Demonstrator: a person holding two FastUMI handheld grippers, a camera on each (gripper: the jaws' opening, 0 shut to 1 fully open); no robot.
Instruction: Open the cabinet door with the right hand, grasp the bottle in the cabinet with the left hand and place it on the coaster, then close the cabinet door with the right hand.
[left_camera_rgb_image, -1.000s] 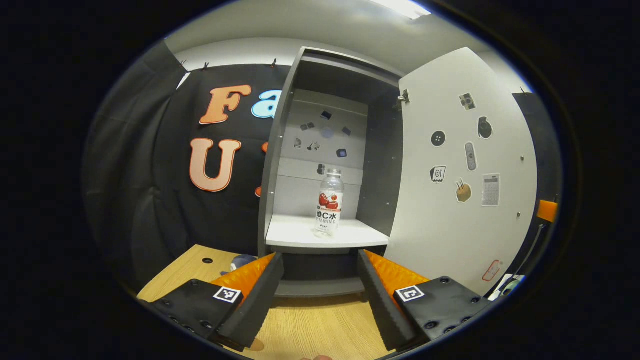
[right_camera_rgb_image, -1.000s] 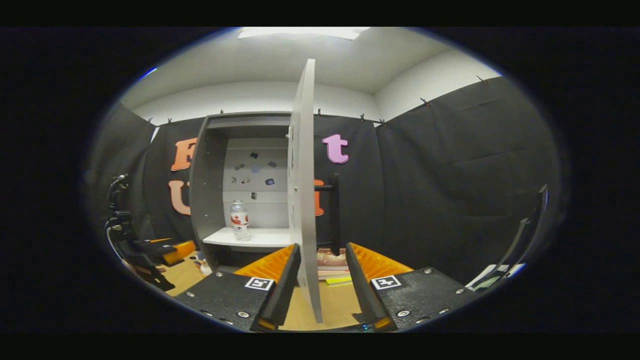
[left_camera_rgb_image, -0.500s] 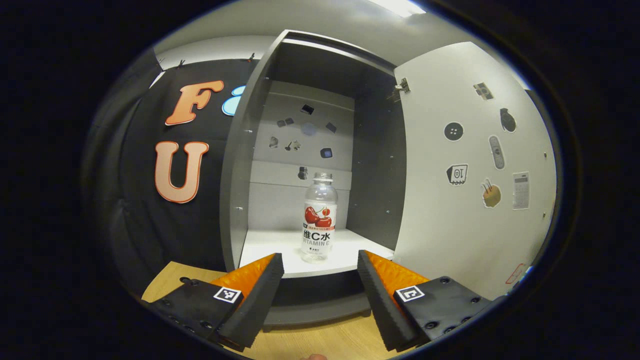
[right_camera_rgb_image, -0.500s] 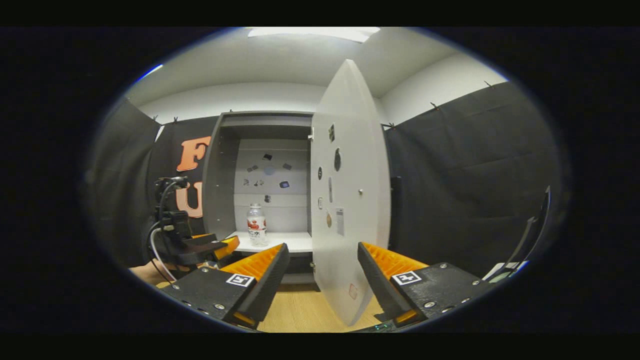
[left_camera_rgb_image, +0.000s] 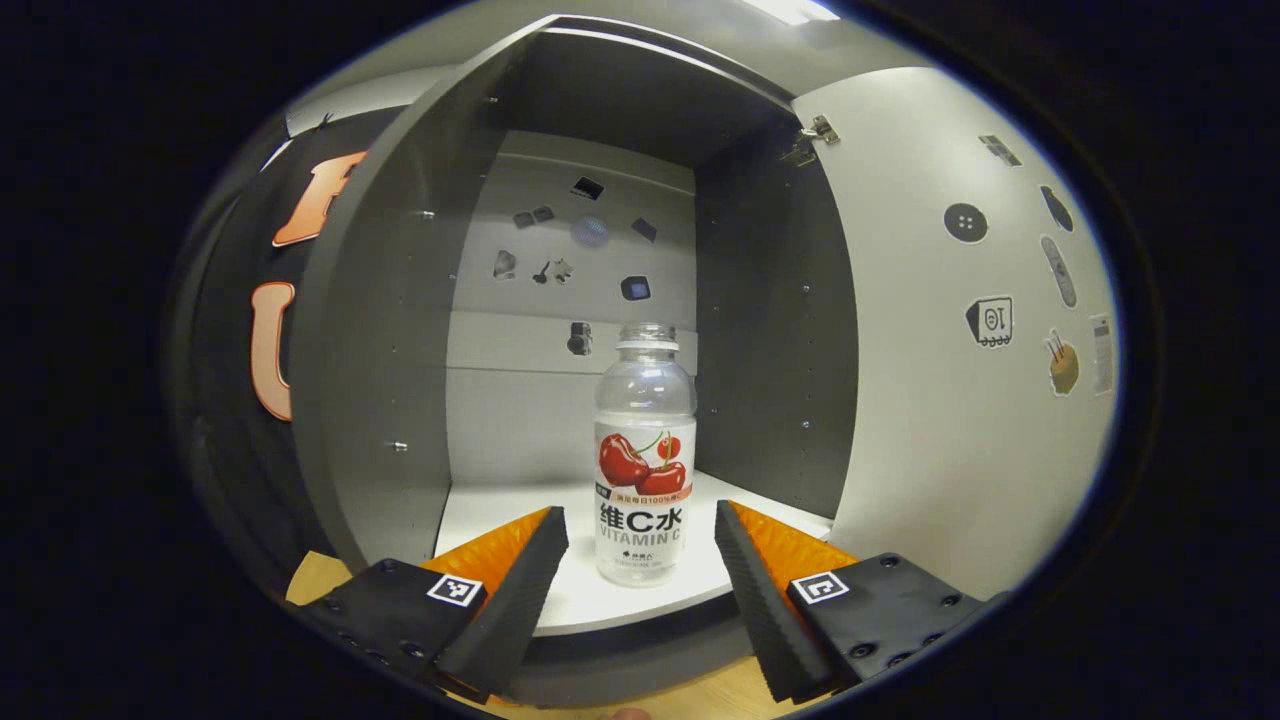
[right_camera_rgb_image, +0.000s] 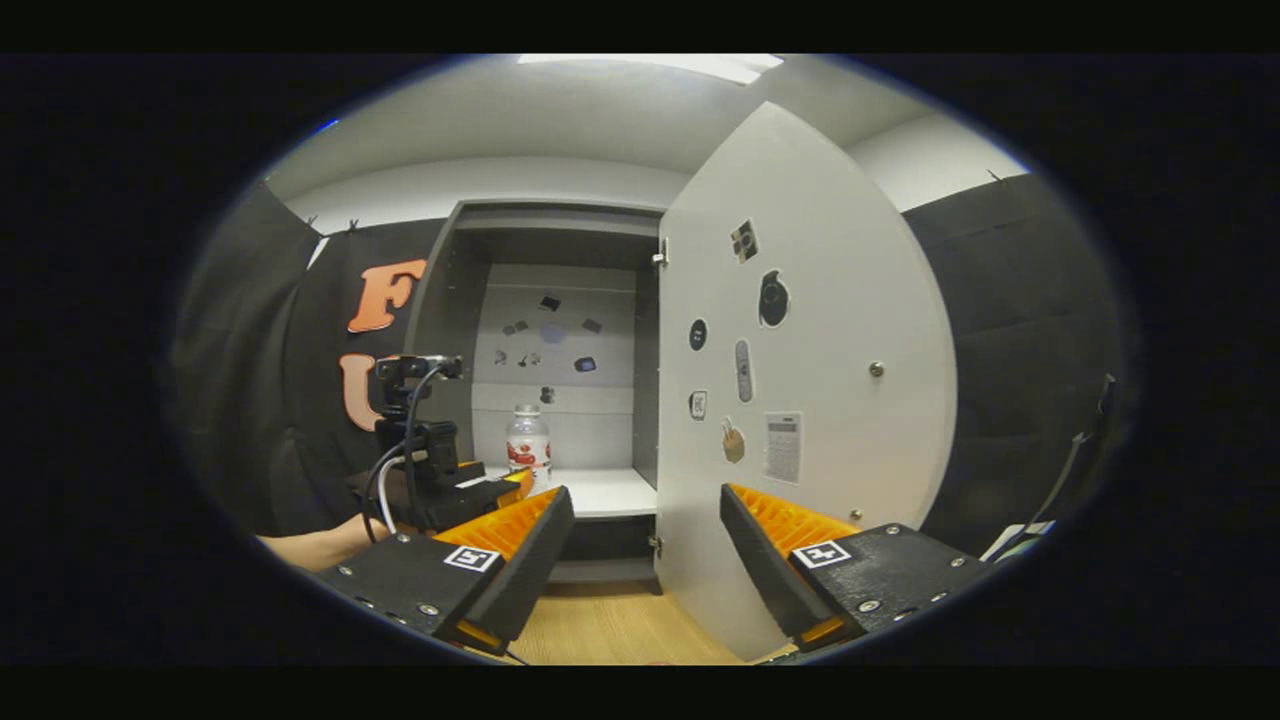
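A clear bottle (left_camera_rgb_image: 644, 455) with a cherry label stands upright on the white shelf (left_camera_rgb_image: 500, 520) of the grey cabinet (left_camera_rgb_image: 370, 330). My left gripper (left_camera_rgb_image: 640, 535) is open, its fingers on either side of the bottle's base without touching it. The white cabinet door (left_camera_rgb_image: 960, 400) hangs wide open on the right, stickers on its inner face. In the right gripper view, my right gripper (right_camera_rgb_image: 645, 515) is open in front of the door (right_camera_rgb_image: 800, 400) and holds nothing. Farther off there, the left gripper (right_camera_rgb_image: 450, 490) reaches toward the bottle (right_camera_rgb_image: 527, 448).
A person's forearm (right_camera_rgb_image: 320, 545) holds the left gripper at the left of the right gripper view. Wooden tabletop (right_camera_rgb_image: 610, 630) lies below the cabinet. The cabinet's side walls (left_camera_rgb_image: 770, 340) close in on both sides of the bottle.
My left gripper has moved forward to the shelf, so the bottle now stands between its fingers. My right gripper has backed off from the door's edge and turned; the door stands wider open.
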